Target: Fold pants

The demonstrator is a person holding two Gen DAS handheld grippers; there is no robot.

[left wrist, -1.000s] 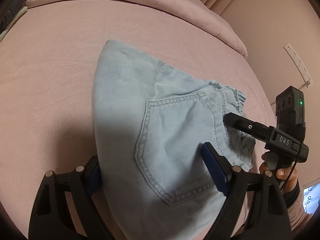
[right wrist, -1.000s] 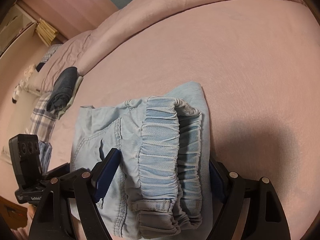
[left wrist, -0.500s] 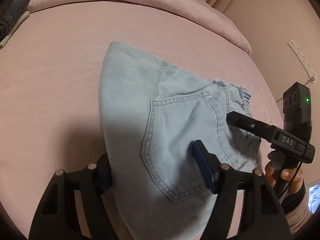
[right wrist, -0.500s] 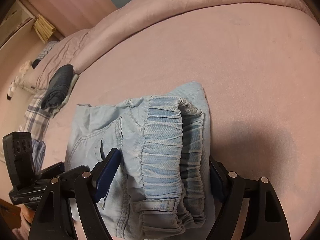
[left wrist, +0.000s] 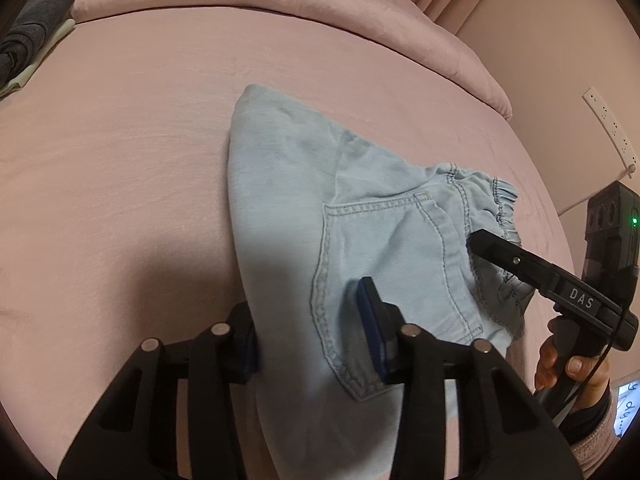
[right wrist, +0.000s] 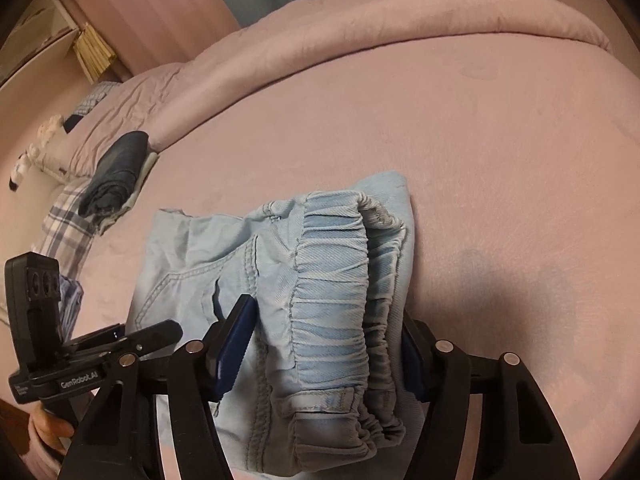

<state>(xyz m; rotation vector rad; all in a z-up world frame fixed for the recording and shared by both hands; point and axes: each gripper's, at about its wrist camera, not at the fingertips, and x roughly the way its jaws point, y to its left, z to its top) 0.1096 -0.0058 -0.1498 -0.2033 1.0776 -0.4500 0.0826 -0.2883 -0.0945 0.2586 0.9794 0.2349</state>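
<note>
Pale blue denim pants (left wrist: 360,216) lie folded into a compact bundle on a pink bed (left wrist: 120,152), with the back pocket (left wrist: 392,264) facing up, its double stitching plain to see, and the gathered elastic waistband (right wrist: 340,280) stacked in thick ruffled layers along one side. The far corner of the bundle tapers to a smooth rounded fold, while the waistband end is bulky and creased. The left tongs (left wrist: 312,340) straddle the near edge of the bundle: one blue-padded finger sits at the cloth's left border and the other rests on top of the pocket, with denim between them. Their jaws are closing, yet whether the pads already pinch the cloth cannot be told. The right tongs (right wrist: 324,348) straddle the waistband end, one blue pad beside the pocket seam and the other at the outer edge of the folded layers; their jaws are closing too, with the thick waistband between them, though the left pad still stands clear of the fabric. In the left wrist view the right tongs' finger tip touches the pants just beside the waistband, and a hand (left wrist: 568,364) grips the handle. Dark folded clothing (right wrist: 116,172) lies well apart, near the bed's rolled duvet (right wrist: 360,28).
</note>
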